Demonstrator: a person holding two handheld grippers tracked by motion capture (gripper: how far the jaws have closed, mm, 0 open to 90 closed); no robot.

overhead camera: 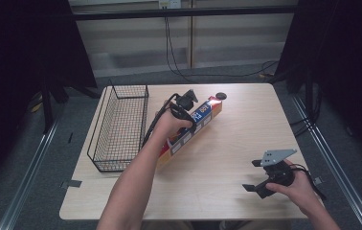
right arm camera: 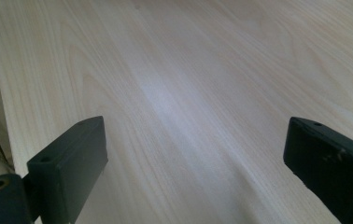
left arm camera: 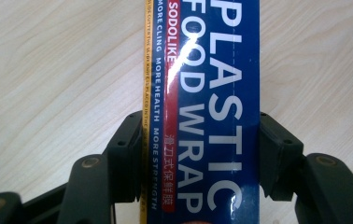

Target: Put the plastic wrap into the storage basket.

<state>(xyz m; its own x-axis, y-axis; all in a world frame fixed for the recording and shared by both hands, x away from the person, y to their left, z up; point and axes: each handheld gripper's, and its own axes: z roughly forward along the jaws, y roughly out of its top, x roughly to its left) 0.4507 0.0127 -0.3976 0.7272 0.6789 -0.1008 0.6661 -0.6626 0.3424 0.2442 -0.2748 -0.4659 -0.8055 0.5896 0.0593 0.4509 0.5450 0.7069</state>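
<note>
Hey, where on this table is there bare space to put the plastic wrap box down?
Bare wood between the plastic wrap box and the right gripper, and along the near edge. Crowded on the left: wire basket, left gripper and forearm.

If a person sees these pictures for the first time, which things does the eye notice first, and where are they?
First comes the long blue plastic food wrap box, lying diagonally at the middle of the table with the left gripper shut on its sides. Next is the black wire basket at the table's left edge, beside the box. The right gripper rests open near the front right corner.
</note>
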